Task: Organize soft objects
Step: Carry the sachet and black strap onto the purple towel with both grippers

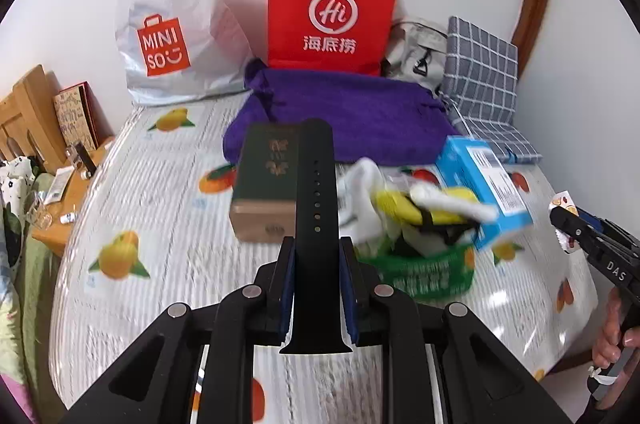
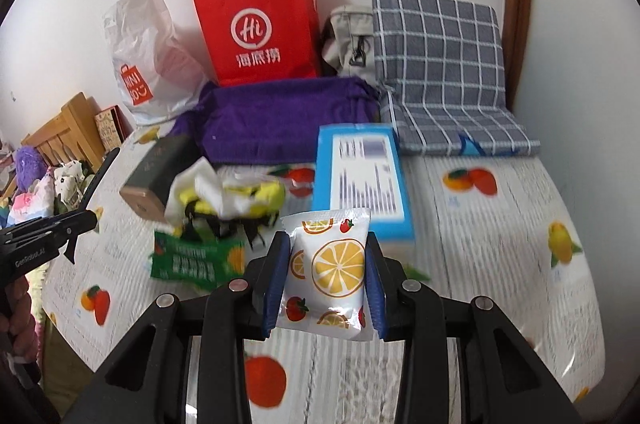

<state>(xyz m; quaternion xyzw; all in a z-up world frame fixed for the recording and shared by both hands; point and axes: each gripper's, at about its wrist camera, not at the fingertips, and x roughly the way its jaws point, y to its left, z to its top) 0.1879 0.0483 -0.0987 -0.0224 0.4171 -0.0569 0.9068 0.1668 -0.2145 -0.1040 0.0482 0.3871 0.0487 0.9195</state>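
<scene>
My left gripper is shut on a black perforated watch strap that sticks up and forward from the jaws above the bed. My right gripper is shut on a white soft packet printed with lemon slices and strawberries. On the bed below lies a pile of white and yellow socks on a green packet. In the left wrist view the right gripper shows at the right edge. The left gripper shows at the left edge of the right wrist view.
A dark green box, a blue box and a purple towel surround the pile. Against the wall stand a red paper bag, a white Miniso bag, a grey bag and a checked cushion. A wooden nightstand is left.
</scene>
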